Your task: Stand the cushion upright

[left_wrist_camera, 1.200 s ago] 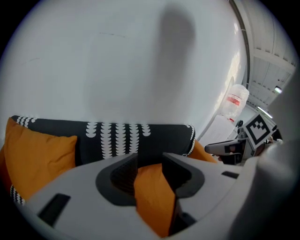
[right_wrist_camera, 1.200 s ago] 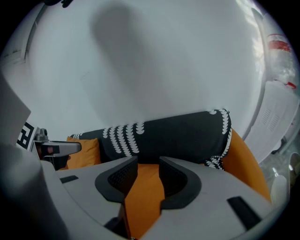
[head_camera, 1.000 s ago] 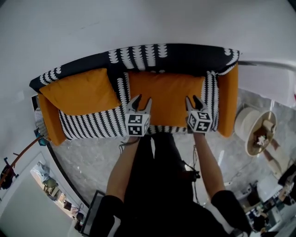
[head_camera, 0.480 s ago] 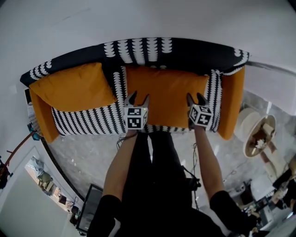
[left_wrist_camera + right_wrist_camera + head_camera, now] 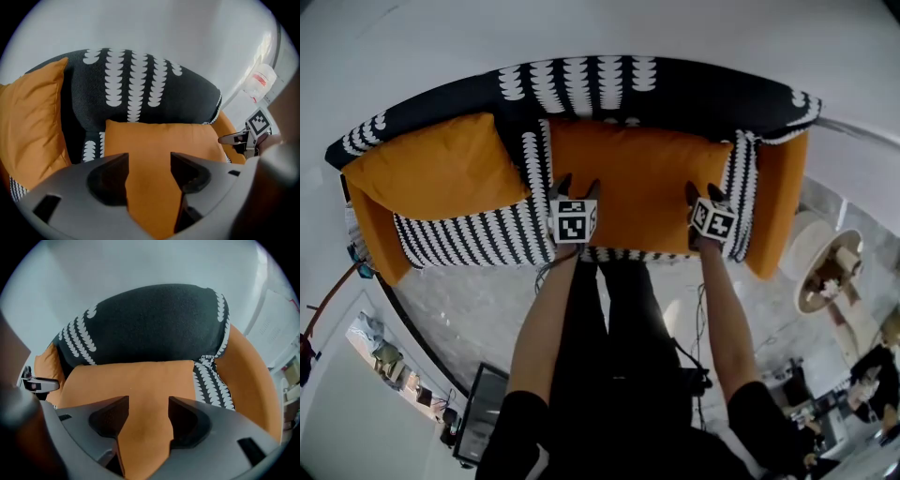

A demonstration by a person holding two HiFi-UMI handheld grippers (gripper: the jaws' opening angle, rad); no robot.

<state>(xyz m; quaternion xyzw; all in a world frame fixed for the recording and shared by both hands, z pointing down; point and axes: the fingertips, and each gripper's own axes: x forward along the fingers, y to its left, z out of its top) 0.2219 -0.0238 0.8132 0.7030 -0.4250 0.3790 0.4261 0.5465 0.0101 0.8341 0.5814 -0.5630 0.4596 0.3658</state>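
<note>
Item 1: cushion (image 5: pixel 637 183). Orange, rectangular, lying flat on the right half of the seat, its far edge against the backrest, its near edge along the seat front. Not yet upright.

Item 2: sofa (image 5: pixel 675 94). Black backrest with rows of white scallop print, striped seat, orange right armrest (image 5: pixel 778 206) just beside the cushion's right end.

Item 3: second cushion (image 5: pixel 431 173). Orange, on the left half of the seat, leaning into the far left corner, well apart from my hands.

Item 4: my left gripper (image 5: pixel 578 185). It points steeply down at the cushion's near left part. The jaws have just been opening and stand wide apart. In the left gripper view the orange fabric fills the gap between them, and the pads do not press on it. I cannot tell whether the tips touch the cover.

Item 5: my right gripper (image 5: pixel 705 194). It points steeply down at the cushion's near right part, close to the striped strip beside the armrest. The jaws have just been opening, wide apart, with orange fabric between them, unclamped.

Item 6: marbled floor (image 5: pixel 469 309) in front of the sofa, and a round wooden side table (image 5: pixel 825 272) to the right.
</note>
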